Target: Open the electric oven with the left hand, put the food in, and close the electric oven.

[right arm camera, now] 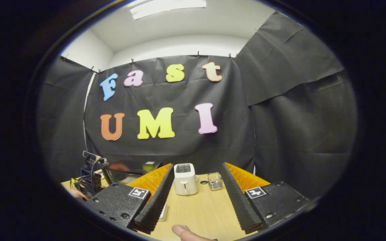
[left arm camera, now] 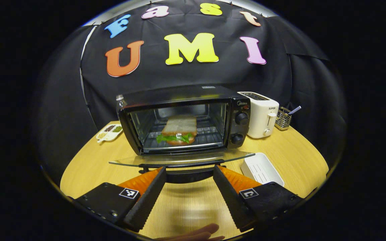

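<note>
A sandwich point(left arm camera: 179, 130) of bread and green lettuce sits on the rack inside the black electric oven point(left arm camera: 183, 120). Its glass door point(left arm camera: 179, 158) hangs flat open. The left gripper point(left arm camera: 189, 175), fingers wide apart and empty, flanks the door's dark handle point(left arm camera: 188, 174). The right gripper point(right arm camera: 196, 187) is raised, open, empty. Lifting off-centre could let the door slip and slam.

- Table point(left arm camera: 280, 147): pale wood-grain top, smooth, low sheen; lower half of the left gripper view.
- Electric oven point(left arm camera: 183, 97), centre of frame: glossy black casing, reflective top; clear glass door point(left arm camera: 179, 159) lowered flat, shiny; wire metal rack inside.
- Sandwich point(left arm camera: 179, 129) on the rack: matt, porous bread surface, leafy green edge.
- Toaster point(left arm camera: 261, 115), right of centre: smooth white plastic, slight gloss.
- Small holder point(left arm camera: 282, 118), far right: metal wire mesh, bright.
- White tray point(left arm camera: 261, 167), lower right: smooth plastic, ribbed floor.
- Wall cloth point(right arm camera: 297, 127), right gripper view: matt black fabric, creased.
- Left gripper point(left arm camera: 188, 182) fingers point(left arm camera: 147, 197): ridged, matt inner faces.
</note>
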The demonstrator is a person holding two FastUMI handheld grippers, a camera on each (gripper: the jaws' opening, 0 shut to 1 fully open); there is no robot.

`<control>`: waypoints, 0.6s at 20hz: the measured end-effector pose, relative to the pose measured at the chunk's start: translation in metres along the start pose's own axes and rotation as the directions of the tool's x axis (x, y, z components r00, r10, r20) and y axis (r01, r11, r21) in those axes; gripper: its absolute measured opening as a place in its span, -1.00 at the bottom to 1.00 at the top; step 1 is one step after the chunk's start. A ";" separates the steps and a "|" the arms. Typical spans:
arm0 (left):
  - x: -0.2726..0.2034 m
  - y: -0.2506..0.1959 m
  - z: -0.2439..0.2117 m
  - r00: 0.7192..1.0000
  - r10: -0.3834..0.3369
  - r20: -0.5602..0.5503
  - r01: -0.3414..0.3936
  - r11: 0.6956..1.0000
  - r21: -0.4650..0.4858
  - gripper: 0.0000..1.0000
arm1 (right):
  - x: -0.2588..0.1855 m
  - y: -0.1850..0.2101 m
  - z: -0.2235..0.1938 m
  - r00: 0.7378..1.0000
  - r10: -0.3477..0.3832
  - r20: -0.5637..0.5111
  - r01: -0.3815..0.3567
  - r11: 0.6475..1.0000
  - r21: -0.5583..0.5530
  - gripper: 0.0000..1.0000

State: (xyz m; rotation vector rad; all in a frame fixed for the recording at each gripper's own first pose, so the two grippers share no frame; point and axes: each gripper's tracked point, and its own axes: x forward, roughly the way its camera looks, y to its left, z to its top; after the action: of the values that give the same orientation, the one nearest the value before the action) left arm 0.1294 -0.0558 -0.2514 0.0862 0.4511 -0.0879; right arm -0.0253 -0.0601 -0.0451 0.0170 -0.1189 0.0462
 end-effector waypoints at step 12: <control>0.043 0.015 0.076 0.987 -0.007 0.163 0.014 0.999 -0.045 0.94 | -0.010 -0.010 0.003 0.999 -0.047 0.025 0.047 0.999 -0.016 0.81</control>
State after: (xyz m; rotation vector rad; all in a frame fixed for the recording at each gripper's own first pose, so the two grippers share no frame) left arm 0.2022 -0.0512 -0.2010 0.0313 0.2901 -0.0942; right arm -0.0350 -0.0711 -0.0433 0.0042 -0.1432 -0.0022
